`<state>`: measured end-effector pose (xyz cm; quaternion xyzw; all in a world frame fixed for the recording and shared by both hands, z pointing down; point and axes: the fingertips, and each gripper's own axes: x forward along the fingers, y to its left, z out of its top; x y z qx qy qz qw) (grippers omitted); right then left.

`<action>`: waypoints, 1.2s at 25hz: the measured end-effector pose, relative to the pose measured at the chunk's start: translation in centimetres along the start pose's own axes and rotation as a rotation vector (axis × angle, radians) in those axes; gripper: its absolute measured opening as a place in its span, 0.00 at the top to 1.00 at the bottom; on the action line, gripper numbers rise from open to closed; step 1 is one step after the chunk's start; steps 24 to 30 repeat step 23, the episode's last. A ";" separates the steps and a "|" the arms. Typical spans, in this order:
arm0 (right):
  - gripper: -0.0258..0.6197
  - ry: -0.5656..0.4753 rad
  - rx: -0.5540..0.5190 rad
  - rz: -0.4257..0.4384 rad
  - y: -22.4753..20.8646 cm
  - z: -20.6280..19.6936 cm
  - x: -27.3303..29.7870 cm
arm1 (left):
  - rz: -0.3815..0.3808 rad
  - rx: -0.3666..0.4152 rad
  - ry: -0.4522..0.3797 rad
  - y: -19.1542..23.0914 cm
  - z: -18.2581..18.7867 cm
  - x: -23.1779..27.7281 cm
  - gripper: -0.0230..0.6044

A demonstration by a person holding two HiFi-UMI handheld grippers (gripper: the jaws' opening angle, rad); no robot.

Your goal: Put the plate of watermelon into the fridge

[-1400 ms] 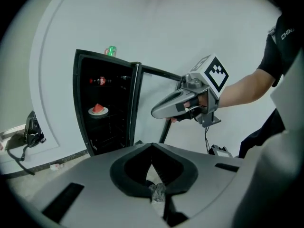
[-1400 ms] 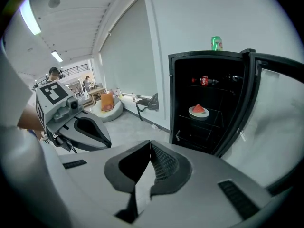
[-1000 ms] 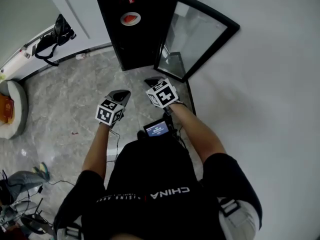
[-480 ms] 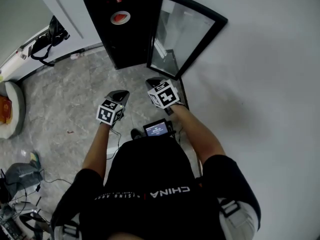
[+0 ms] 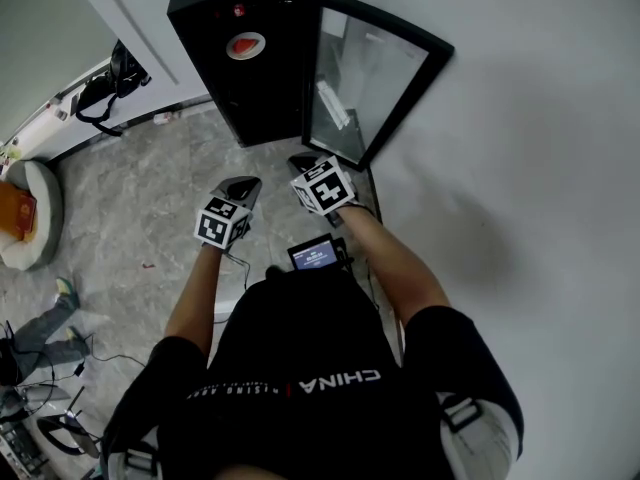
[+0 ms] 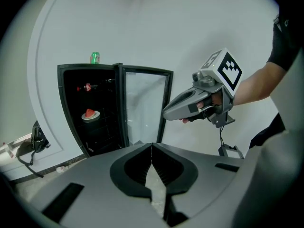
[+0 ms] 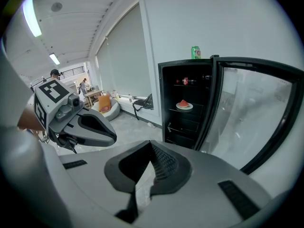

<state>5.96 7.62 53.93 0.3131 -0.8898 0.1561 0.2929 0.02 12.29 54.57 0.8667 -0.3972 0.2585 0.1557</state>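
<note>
A white plate with a red watermelon slice [image 7: 184,105] rests on a shelf inside the black fridge [image 5: 245,88]; the same plate of watermelon [image 6: 90,114] shows in the left gripper view and the plate of watermelon [image 5: 245,45] in the head view. The fridge's glass door [image 5: 370,78] stands swung open to the right. My left gripper [image 5: 243,190] and my right gripper [image 5: 305,165] hover side by side in front of the fridge, a short way back from it. Both are shut with nothing between the jaws.
A green can [image 7: 195,52] stands on top of the fridge. A white wall [image 5: 530,148] runs along the right. A black bag [image 5: 105,88] lies by the left wall, and a round cushion with an orange thing [image 5: 25,213] sits on the grey marble floor [image 5: 130,228].
The view has shifted slightly relative to the fridge, and both grippers stay shut and side by side. The shoes of a person at lower left have moved.
</note>
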 end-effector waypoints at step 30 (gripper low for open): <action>0.94 -0.001 -0.018 0.012 -2.0 0.5 0.1 | 0.011 0.015 0.015 -0.2 0.6 2.2 0.94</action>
